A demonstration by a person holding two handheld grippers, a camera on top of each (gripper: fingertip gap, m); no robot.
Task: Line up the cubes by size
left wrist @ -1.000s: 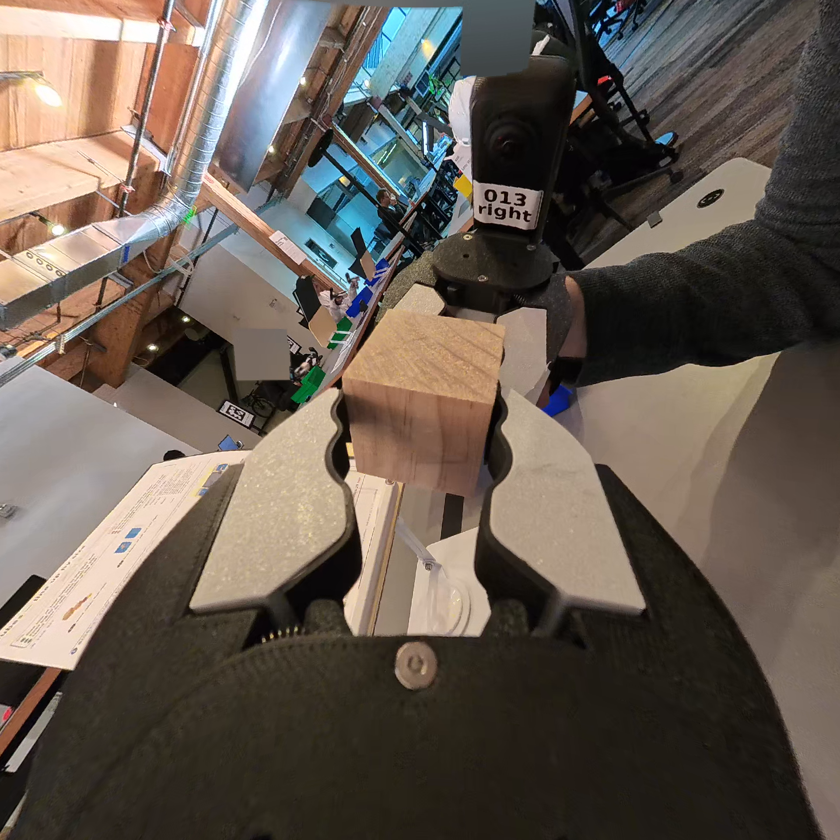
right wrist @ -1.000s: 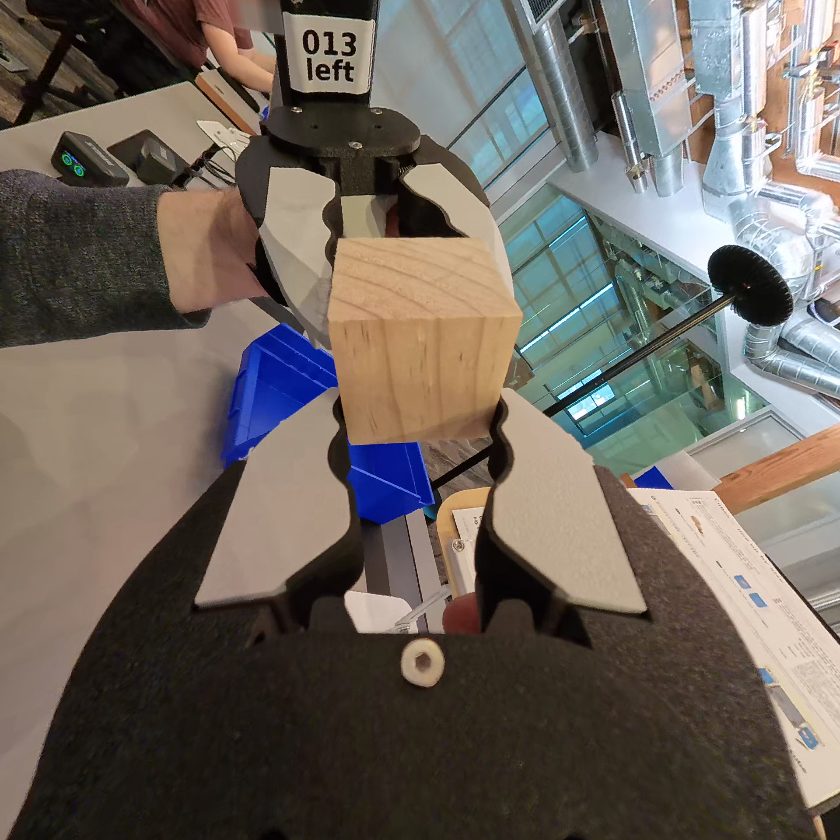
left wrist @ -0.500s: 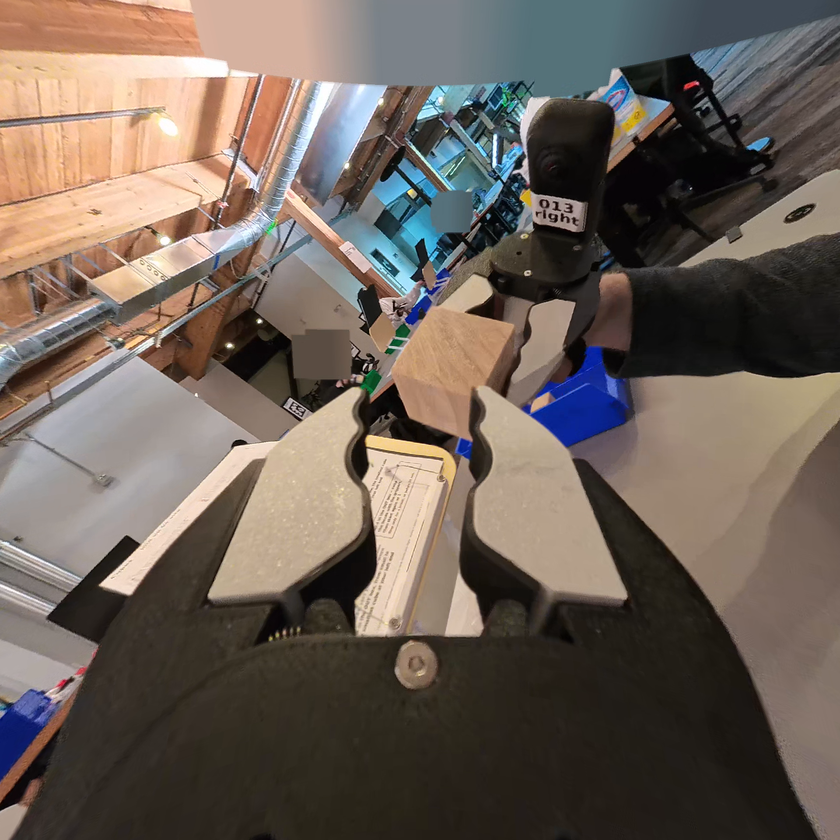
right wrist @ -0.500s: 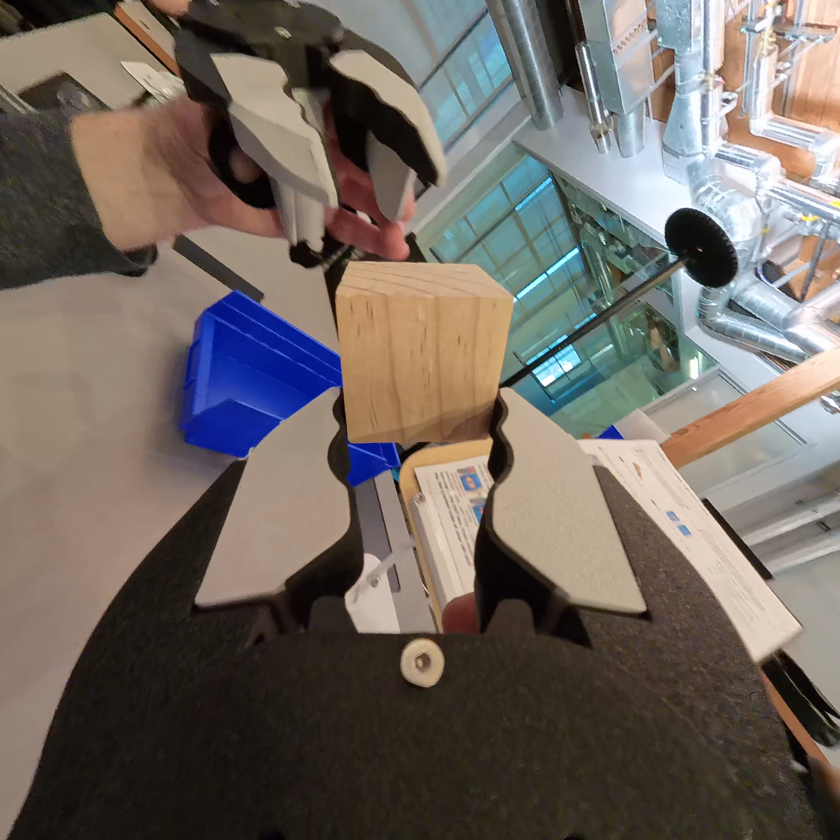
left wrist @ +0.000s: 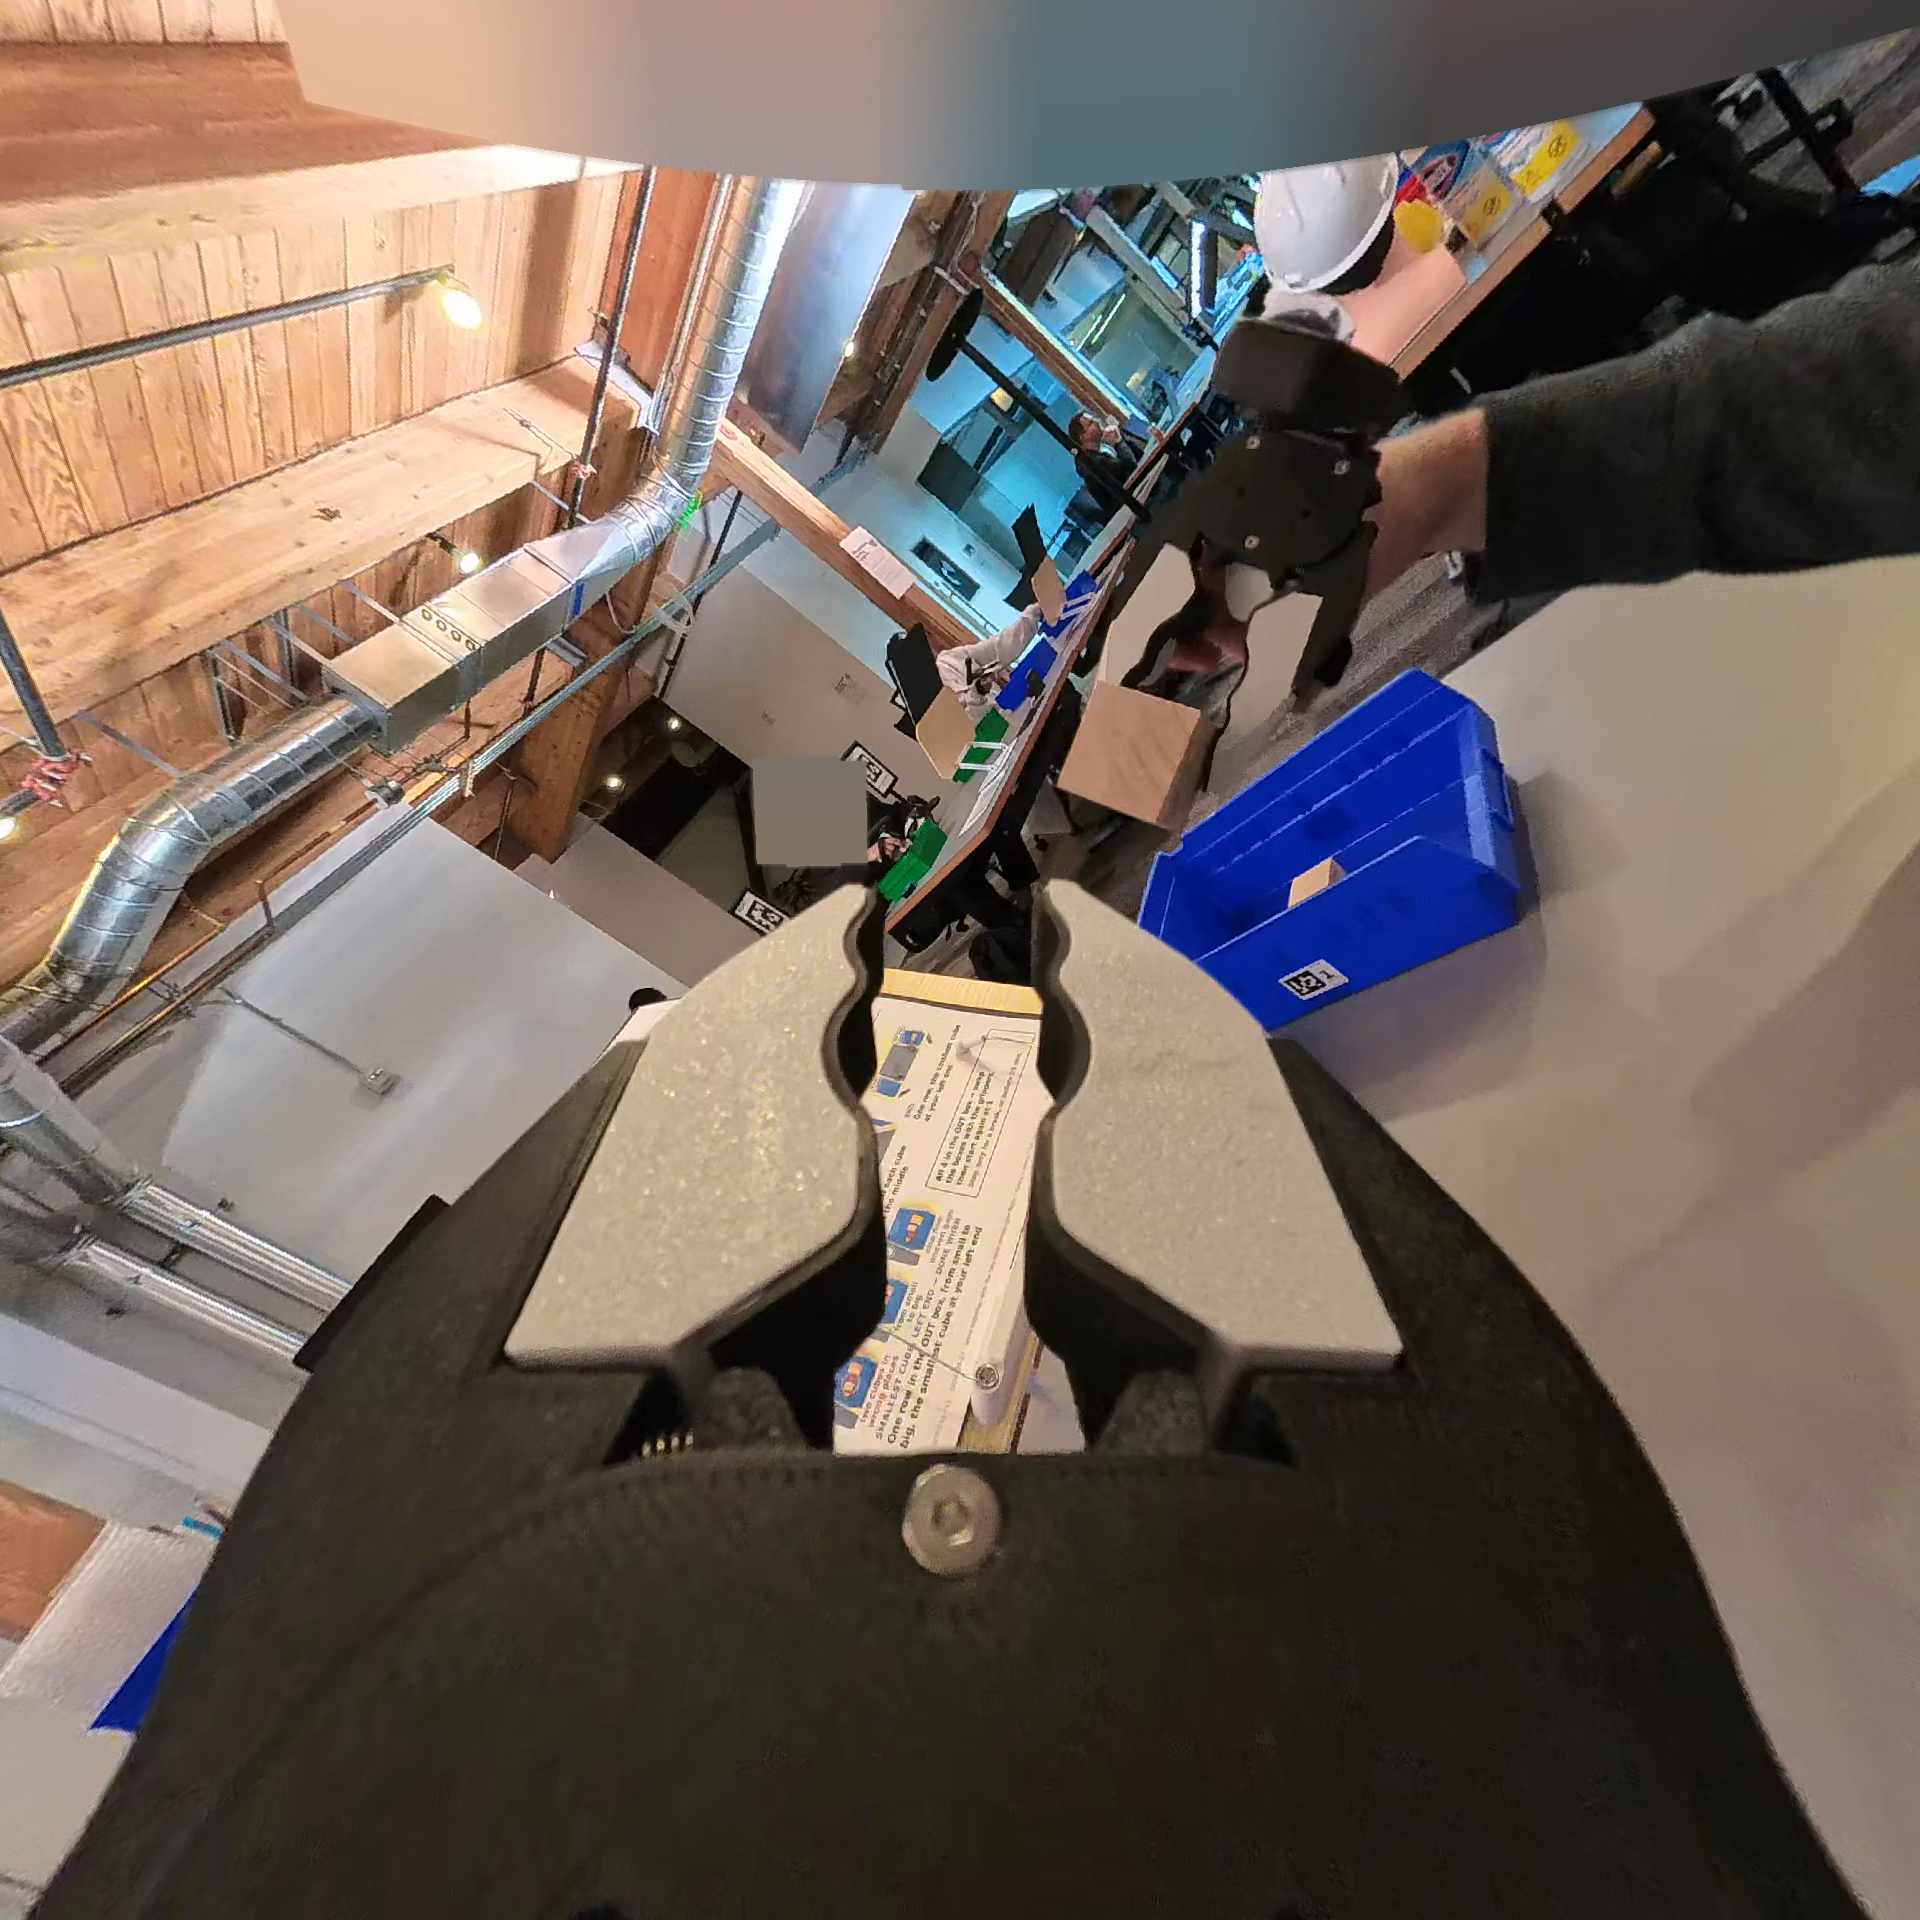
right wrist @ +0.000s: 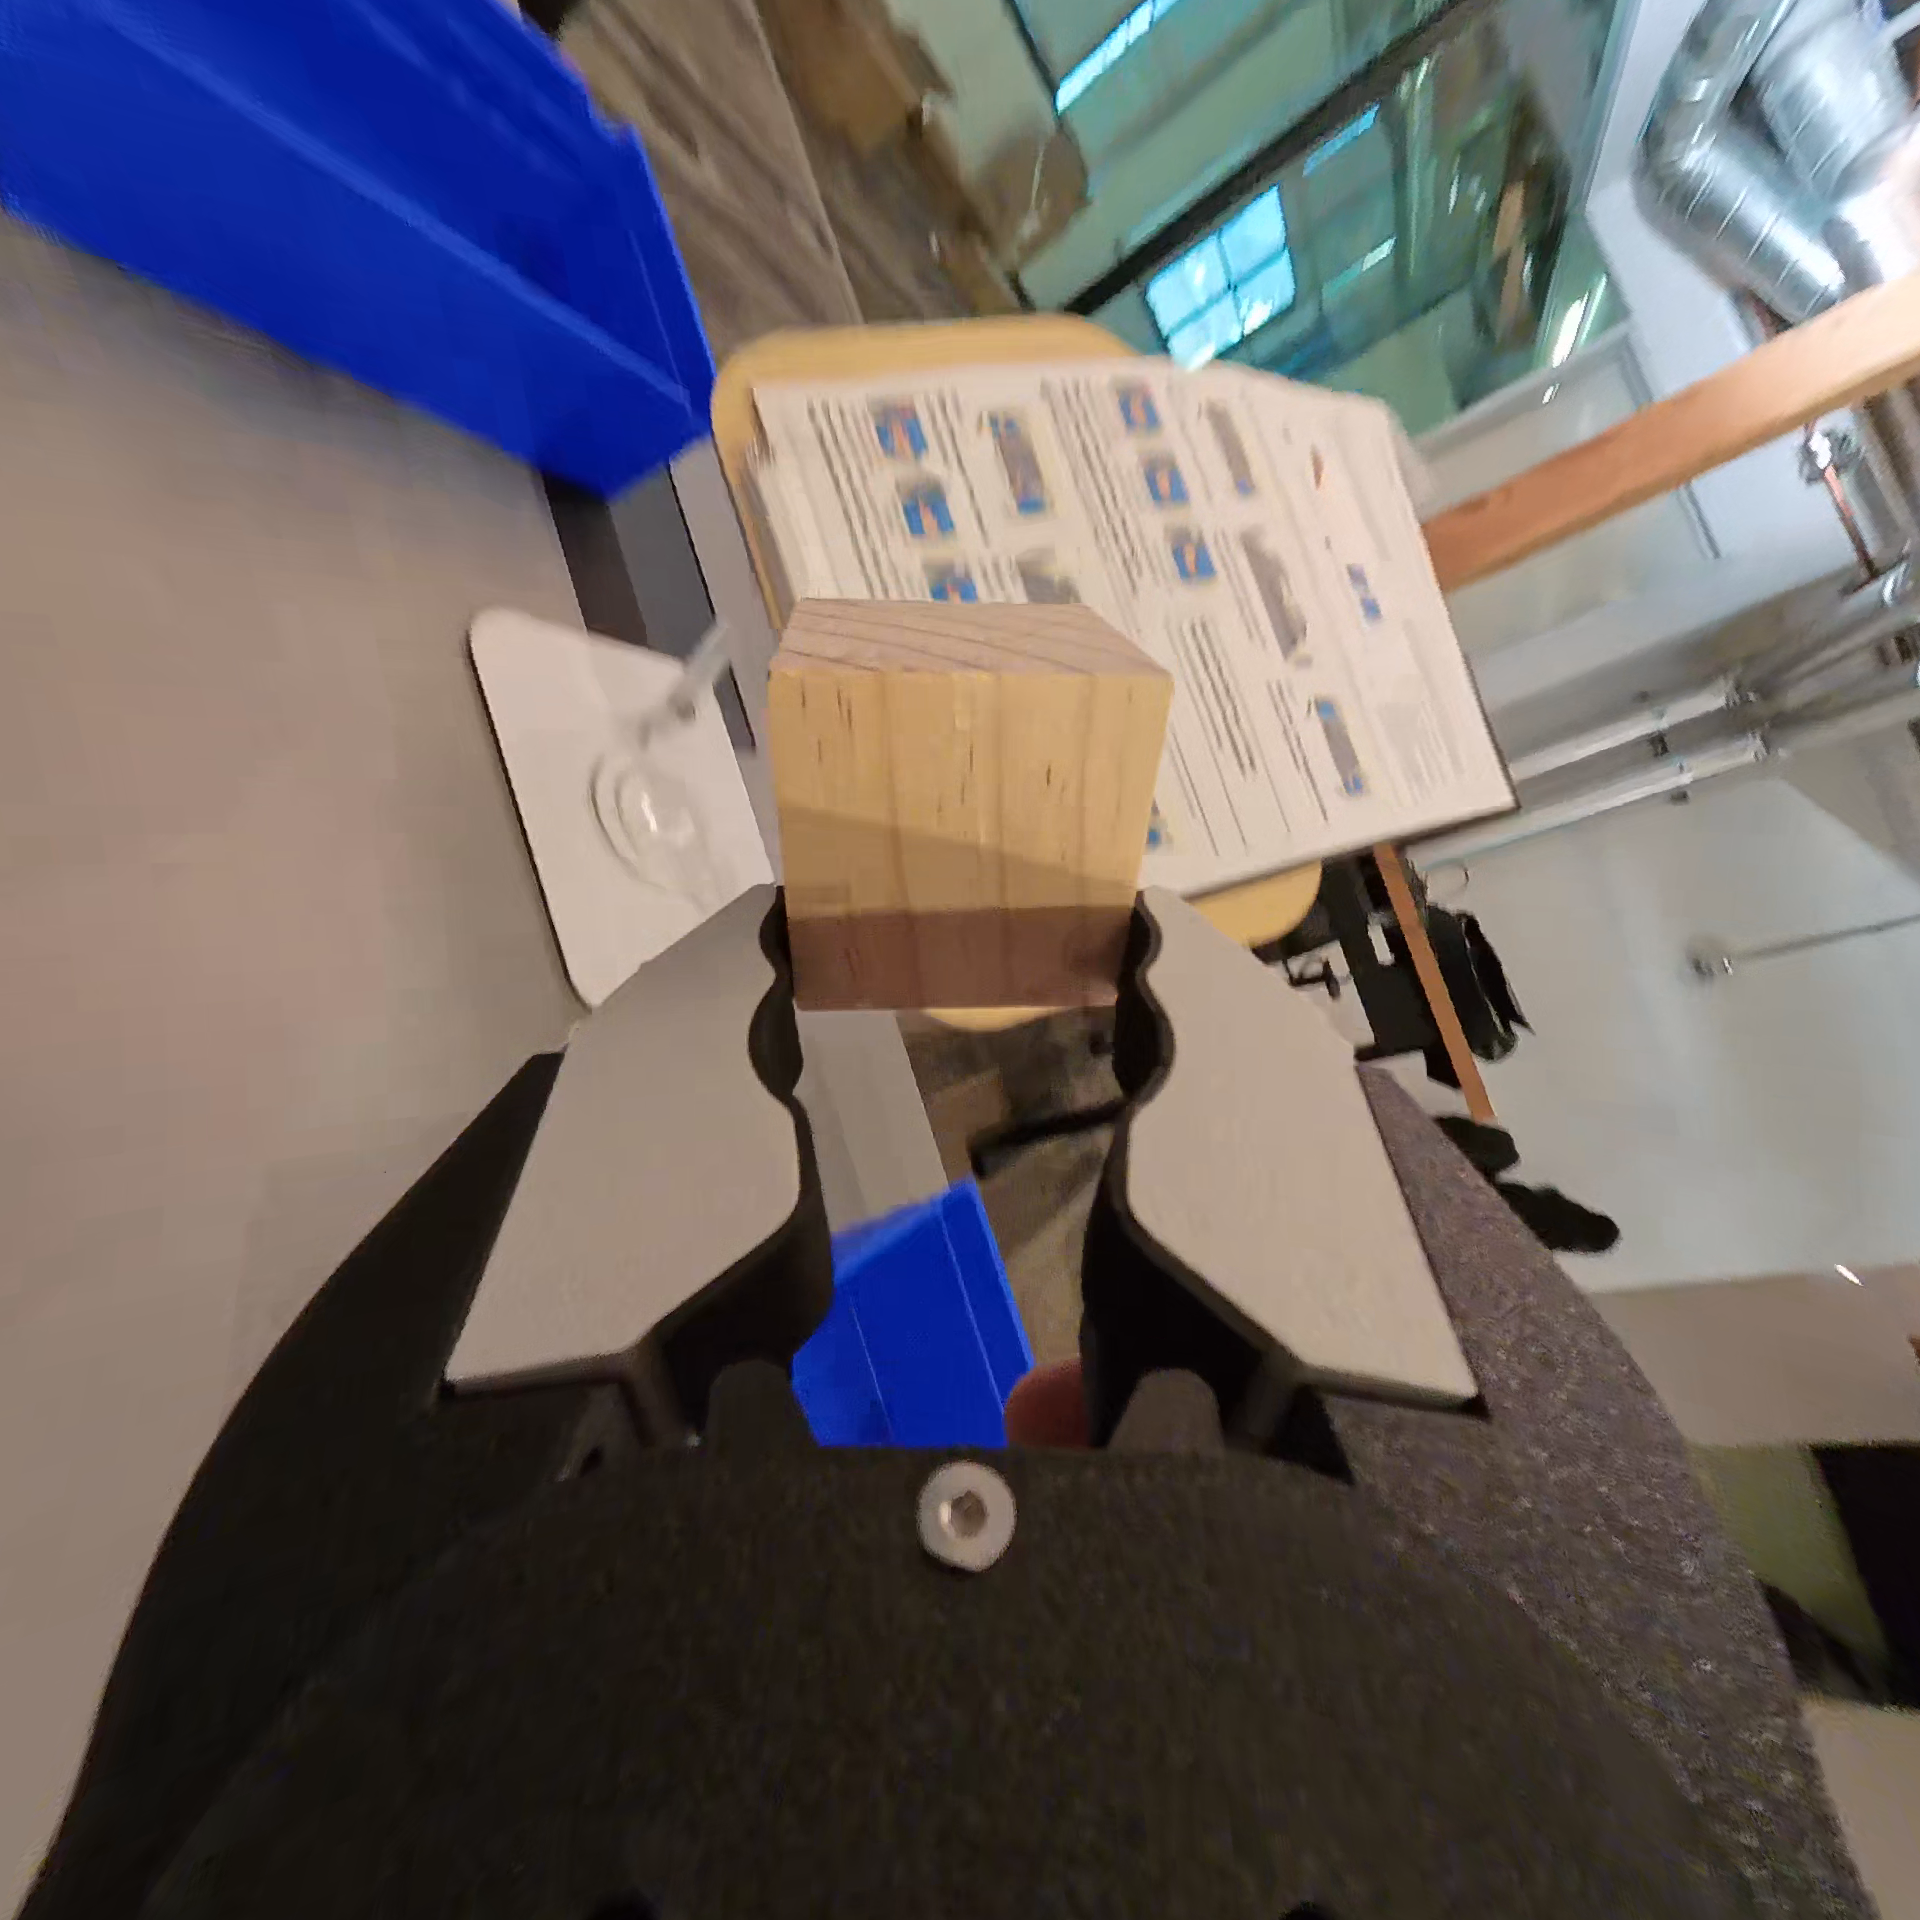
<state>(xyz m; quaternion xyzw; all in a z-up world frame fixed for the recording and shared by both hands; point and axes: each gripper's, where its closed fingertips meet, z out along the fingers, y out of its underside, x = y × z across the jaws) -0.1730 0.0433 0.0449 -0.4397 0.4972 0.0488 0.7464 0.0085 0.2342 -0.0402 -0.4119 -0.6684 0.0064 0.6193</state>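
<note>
My right gripper (right wrist: pixel 956 925) is shut on a large light wooden cube (right wrist: pixel 966 790), with both pads pressed against its lower sides. In the left wrist view the right gripper (left wrist: pixel 1236 665) shows farther off, blurred, holding that cube (left wrist: pixel 1132 753) in the air above the far rim of a blue bin (left wrist: pixel 1351 831). A small wooden cube (left wrist: pixel 1317 883) lies inside that bin. My left gripper (left wrist: pixel 951 914) is open with a narrow gap and nothing between its pads.
The grey table (left wrist: pixel 1662 1143) spreads to the right. A wooden clipboard with a printed sheet (right wrist: pixel 1091 582) stands beyond the cube; it also shows in the left wrist view (left wrist: pixel 956 1143). A white card with a clear stand (right wrist: pixel 613 790) lies beside it. The blue bin (right wrist: pixel 312 208) is upper left.
Both grippers held the large cube a second ago. My left gripper let go, drew back and narrowed its jaws on nothing. My right gripper carried the cube away towards the bin.
</note>
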